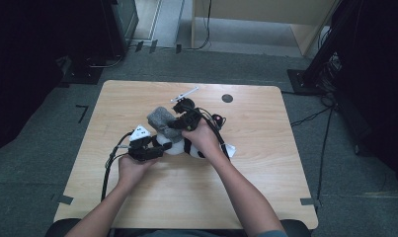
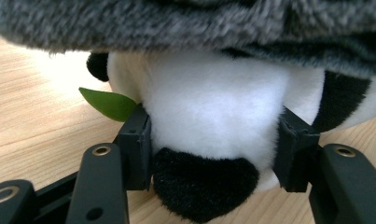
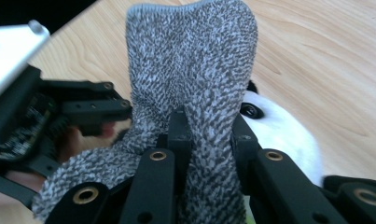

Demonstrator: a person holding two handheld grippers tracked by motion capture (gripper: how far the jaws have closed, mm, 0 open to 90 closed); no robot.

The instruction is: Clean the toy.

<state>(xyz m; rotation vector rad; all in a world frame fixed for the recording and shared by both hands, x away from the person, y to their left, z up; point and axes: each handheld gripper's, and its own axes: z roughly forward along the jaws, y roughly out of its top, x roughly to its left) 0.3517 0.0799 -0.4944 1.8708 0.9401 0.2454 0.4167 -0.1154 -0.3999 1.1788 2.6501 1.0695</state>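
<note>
A black-and-white panda plush (image 1: 179,146) lies in the middle of the wooden table (image 1: 265,148), with a grey fuzzy sock (image 1: 161,120) draped over it. My left gripper (image 1: 148,149) comes at the plush from the left. In the left gripper view its pads (image 2: 138,140) press into both sides of the panda's white body (image 2: 213,112), just above a black patch. A green leaf (image 2: 108,103) sticks out beside the left jaw. My right gripper (image 1: 182,120) is shut on the sock (image 3: 195,60), which stands up between its jaws above the panda (image 3: 281,133).
A thin white stick (image 1: 185,93) and a dark round disc (image 1: 227,98) lie near the table's far edge. A small dark and red object (image 1: 218,118) sits just right of my right hand. Cables and dark equipment stands ring the table on the floor.
</note>
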